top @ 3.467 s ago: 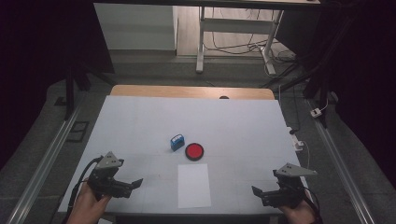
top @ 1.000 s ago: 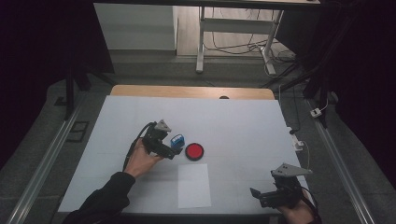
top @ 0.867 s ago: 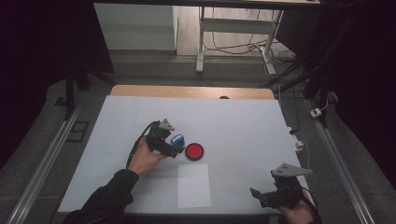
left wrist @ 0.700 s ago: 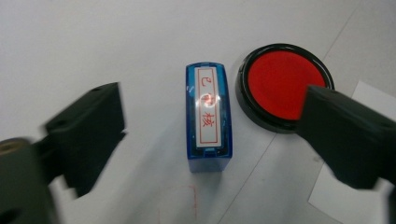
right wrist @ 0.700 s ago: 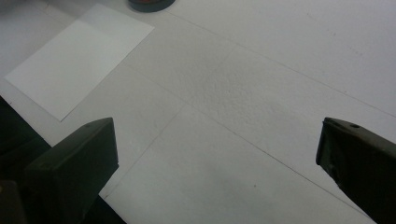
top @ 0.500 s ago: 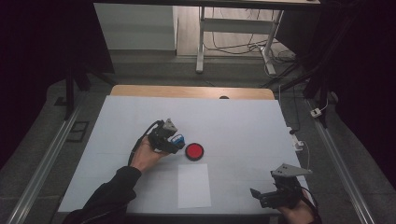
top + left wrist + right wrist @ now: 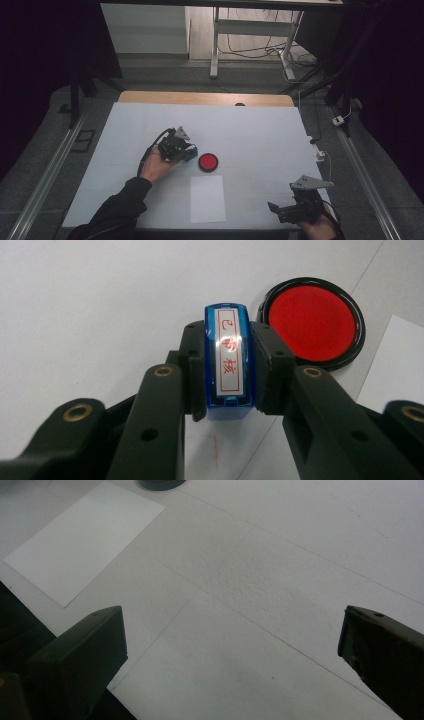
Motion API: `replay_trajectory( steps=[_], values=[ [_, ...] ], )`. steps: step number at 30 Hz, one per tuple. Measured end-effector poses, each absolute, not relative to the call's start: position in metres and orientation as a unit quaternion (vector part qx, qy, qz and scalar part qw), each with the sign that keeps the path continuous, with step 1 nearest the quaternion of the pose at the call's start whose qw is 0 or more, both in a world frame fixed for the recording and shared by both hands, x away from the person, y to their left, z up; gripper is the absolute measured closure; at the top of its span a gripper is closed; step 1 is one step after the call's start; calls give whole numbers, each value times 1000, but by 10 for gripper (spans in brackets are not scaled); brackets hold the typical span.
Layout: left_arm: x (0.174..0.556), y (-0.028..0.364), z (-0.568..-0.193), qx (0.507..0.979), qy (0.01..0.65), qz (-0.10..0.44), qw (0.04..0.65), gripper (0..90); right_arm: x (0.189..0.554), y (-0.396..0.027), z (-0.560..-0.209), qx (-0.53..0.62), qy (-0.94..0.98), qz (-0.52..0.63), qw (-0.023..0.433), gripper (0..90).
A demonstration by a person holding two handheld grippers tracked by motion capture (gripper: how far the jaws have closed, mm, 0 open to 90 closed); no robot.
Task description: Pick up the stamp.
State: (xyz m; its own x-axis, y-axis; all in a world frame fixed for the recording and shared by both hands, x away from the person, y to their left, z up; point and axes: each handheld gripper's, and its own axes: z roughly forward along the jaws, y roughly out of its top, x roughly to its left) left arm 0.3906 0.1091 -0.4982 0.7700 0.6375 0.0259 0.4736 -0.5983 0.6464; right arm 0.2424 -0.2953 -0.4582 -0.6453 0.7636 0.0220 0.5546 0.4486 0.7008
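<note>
Left gripper (image 7: pixel 227 372) jaws just closed, pads clamping blue stamp (image 7: pixel 229 360); right gripper (image 7: pixel 232 645) jaws wide, empty

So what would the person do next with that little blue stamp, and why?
Probably lift it and carry it to the red ink pad. The left gripper has just closed its jaws on both sides of the blue stamp, the pad lies open right beside it, and the white paper waits blank.

The left gripper (image 7: pixel 227 372) has just closed its jaws on the blue stamp (image 7: pixel 229 362). The red ink pad (image 7: pixel 313 322) lies just right of it on the white bench (image 7: pixel 90 305).
</note>
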Motion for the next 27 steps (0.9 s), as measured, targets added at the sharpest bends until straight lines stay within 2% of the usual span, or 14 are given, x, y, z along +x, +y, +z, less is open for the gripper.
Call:
replay_trajectory(
  steps=[16,27],
  values=[
    [383,118,-482,870,327,92,357,702,242,-295,-458,393,838,348,150,0],
    [366,121,-469,869,302,82,384,700,242,-295,-458,392,838,348,151,0]
  ],
)
